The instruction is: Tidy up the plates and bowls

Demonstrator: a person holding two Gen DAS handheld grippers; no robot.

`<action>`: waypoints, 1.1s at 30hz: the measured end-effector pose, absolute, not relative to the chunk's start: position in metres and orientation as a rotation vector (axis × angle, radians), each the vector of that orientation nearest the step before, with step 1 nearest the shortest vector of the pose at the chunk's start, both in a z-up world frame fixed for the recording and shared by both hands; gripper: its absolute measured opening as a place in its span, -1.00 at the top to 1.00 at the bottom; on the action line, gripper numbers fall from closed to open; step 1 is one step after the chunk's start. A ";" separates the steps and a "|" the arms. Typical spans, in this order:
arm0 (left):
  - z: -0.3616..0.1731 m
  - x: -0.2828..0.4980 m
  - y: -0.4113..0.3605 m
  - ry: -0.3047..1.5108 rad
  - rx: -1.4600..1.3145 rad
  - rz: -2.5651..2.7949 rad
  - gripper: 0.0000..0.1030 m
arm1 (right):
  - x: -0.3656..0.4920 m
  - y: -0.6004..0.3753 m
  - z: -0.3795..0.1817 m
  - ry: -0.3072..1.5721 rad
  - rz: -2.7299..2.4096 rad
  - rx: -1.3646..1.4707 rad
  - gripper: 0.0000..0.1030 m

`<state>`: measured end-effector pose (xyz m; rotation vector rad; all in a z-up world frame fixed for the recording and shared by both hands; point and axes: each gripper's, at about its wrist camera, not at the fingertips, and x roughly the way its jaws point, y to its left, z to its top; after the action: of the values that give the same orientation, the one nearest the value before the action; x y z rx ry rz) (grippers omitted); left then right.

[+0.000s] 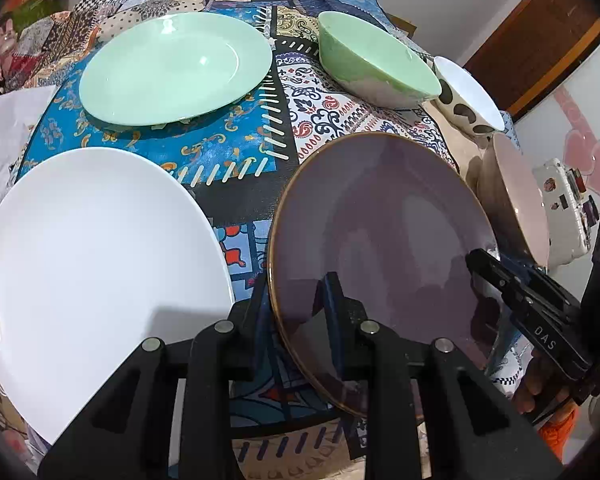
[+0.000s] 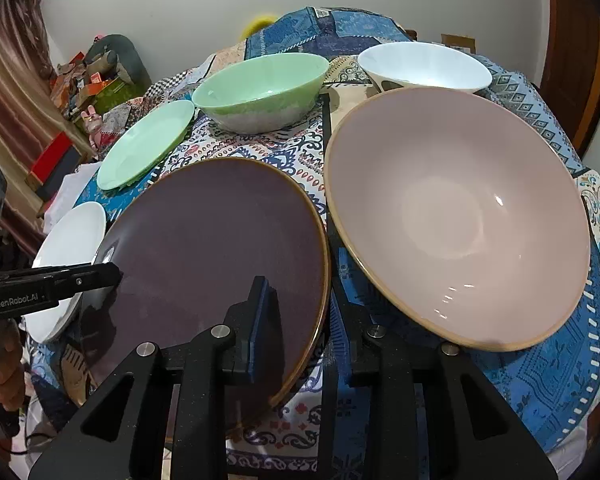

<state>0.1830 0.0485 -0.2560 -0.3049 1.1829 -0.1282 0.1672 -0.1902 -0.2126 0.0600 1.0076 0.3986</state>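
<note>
Lived-in home, dining area: the bench is covered with a busy patchwork-print cloth [image 2: 291,148] and set with everyday tableware, like a green plate [image 1: 175,68], a white plate [image 1: 95,272] and a spotted bowl [image 1: 466,96]. Household clutter is piled on the left by a curtain [image 2: 7,80], including boxes [image 2: 95,80] and a small pink rabbit toy [image 2: 95,122]. Plain white walls, a wooden door [image 1: 540,36] and pink heart stickers [image 1: 588,156] on a white panel also read as domestic.
</note>
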 end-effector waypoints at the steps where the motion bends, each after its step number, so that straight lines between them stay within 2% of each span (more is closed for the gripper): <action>1: -0.256 0.183 0.049 1.185 -0.308 -0.126 0.53 | 0.167 -0.190 -0.211 1.010 0.401 0.064 0.41; 7: -0.248 0.176 0.058 1.180 -0.326 -0.094 0.47 | 0.157 -0.191 -0.200 0.991 0.397 0.060 0.23; 11: -0.232 0.167 0.062 1.137 -0.315 -0.085 0.40 | 0.153 -0.189 -0.191 0.969 0.402 0.060 0.21; 15: -0.208 0.155 0.067 1.065 -0.289 -0.062 0.19 | 0.147 -0.182 -0.178 0.939 0.420 0.051 0.20; 20: -0.181 0.139 0.078 0.976 -0.246 -0.015 0.06 | 0.141 -0.171 -0.163 0.891 0.446 0.032 0.05; 24: -0.163 0.128 0.090 0.922 -0.220 0.022 -0.11 | 0.138 -0.159 -0.154 0.863 0.481 0.015 0.05; 30: -0.146 0.110 0.109 0.868 -0.168 0.078 -0.23 | 0.135 -0.135 -0.148 0.843 0.534 -0.019 0.04; 33: -0.143 0.102 0.124 0.857 -0.164 0.109 -0.25 | 0.133 -0.124 -0.146 0.838 0.559 -0.028 -0.12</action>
<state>0.1022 0.1242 -0.1429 -0.1639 0.8575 0.1091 0.1330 -0.1236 -0.1462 -0.0277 0.8378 0.5591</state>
